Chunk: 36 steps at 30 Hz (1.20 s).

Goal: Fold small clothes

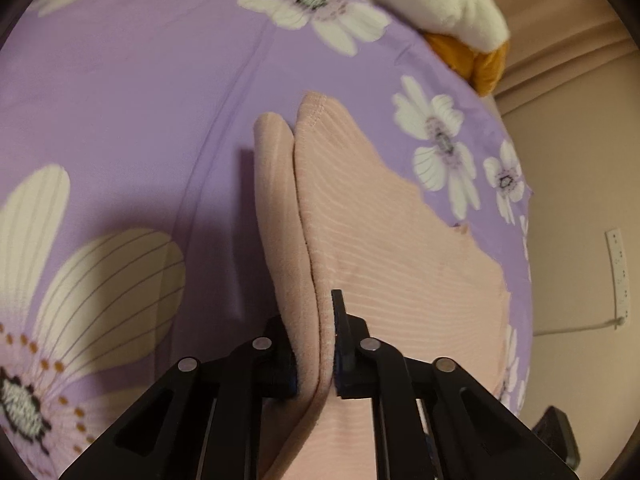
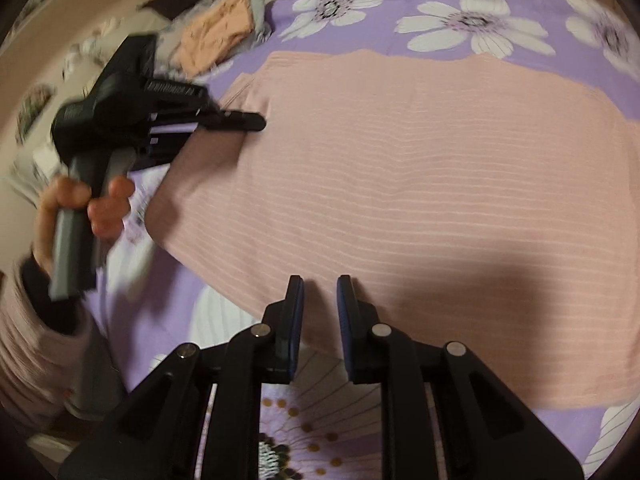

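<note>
Pink ribbed garment (image 2: 420, 184) is being pinched at its nine-o'clock edge by the left gripper (image 1: 316, 360), while the right gripper (image 2: 320, 292) is hovering, parted narrowly and empty, needing its own grasp.

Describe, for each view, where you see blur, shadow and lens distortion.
Left wrist view: fisheye bends the bedsheet into a dome; a shadow lies left of the pink garment. Right wrist view: the hand holding the left gripper is motion-blurred; a shadow crosses the garment; dark corners ring both.
</note>
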### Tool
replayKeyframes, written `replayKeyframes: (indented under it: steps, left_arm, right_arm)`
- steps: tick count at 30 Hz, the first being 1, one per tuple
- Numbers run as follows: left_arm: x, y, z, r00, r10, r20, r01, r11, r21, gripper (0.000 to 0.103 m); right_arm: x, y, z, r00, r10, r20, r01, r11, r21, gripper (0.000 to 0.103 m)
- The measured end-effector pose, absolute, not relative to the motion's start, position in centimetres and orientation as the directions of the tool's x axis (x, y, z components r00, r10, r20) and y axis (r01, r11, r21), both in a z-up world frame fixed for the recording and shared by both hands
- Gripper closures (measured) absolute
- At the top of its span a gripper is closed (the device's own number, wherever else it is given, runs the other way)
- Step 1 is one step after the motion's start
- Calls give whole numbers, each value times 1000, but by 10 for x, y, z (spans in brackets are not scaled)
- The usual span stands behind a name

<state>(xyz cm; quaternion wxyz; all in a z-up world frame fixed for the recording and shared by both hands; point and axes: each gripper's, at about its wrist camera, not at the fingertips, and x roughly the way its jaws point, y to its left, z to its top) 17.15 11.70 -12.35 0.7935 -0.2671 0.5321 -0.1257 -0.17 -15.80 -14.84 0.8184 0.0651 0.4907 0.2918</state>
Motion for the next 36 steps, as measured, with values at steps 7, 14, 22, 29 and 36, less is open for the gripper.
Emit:
replayKeyframes:
  steps: [7, 14, 22, 29, 36]
  left_arm:
    - [161, 79, -66, 448, -454, -770, 6, 863, -506, 95]
    - [161, 2, -36, 440, -383, -812, 86, 918, -387, 95]
    - [169, -85, -61, 340, -363, -867, 126, 932, -341, 95]
    - [162, -119, -101, 137, -427, -894, 132, 902, -411, 68]
    - [142, -97, -75, 160, -527, -835, 190, 846, -498, 64]
  right_arm:
    - [4, -208, -136, 457, 561, -690, -318, 827, 462, 84]
    - [4, -269, -134, 546, 545, -636, -198, 822, 534, 84]
    - [-17, -341, -138, 636, 496, -591, -72, 801, 594, 82]
    - [-27, -363, -151, 634, 511, -581, -22, 762, 647, 69]
    - [-15, -361, -144, 632, 583, -510, -39, 682, 731, 54]
